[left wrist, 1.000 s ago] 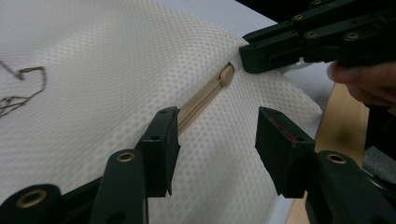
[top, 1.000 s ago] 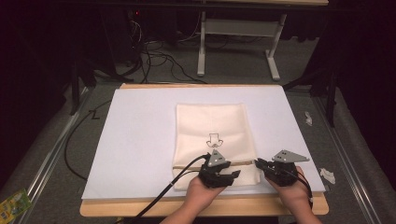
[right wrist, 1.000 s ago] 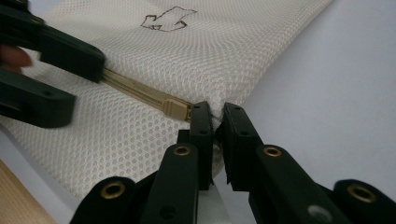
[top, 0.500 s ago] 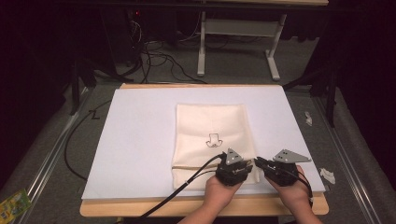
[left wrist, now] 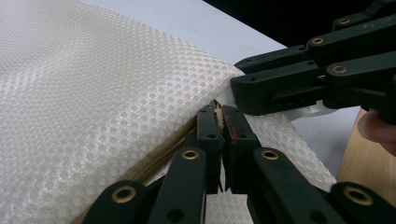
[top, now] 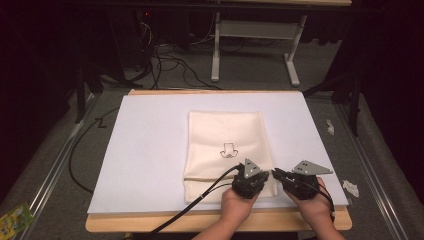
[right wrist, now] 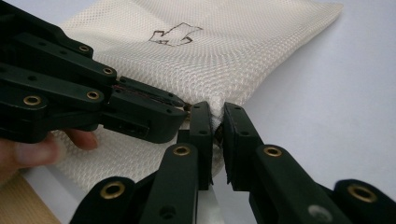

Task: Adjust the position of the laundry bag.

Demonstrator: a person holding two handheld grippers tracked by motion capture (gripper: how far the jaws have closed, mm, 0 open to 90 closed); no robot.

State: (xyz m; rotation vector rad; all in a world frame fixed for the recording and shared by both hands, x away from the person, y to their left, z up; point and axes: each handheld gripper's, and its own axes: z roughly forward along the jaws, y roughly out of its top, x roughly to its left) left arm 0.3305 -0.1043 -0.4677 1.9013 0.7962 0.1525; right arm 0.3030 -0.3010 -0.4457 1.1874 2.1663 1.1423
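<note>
A cream mesh bag (top: 225, 135) with a drawn arrow (top: 229, 150) lies flat on the white sheet (top: 150, 150). A tan zipper (left wrist: 163, 154) runs along its near part. My left gripper (left wrist: 220, 114) has just been closing and is now shut on the zipper's end at the bag's right edge. From the high view it sits at the bag's near right corner (top: 265, 176). My right gripper (right wrist: 217, 114) is shut on a pinch of mesh at that same edge, tip to tip with the left gripper (right wrist: 180, 109). Both hands rest near the table's front edge.
The white sheet covers a wooden table (top: 150, 222). Black cables (top: 190, 202) trail off the front edge from the left gripper. Crumpled paper scraps (top: 350, 187) lie on the floor at the right, and a green packet (top: 12, 220) at the lower left. A white table frame (top: 255, 30) stands behind.
My left gripper slid to the right along the bag's near edge toward the right gripper, and its jaws closed on the zipper's end. The right gripper stayed put.
</note>
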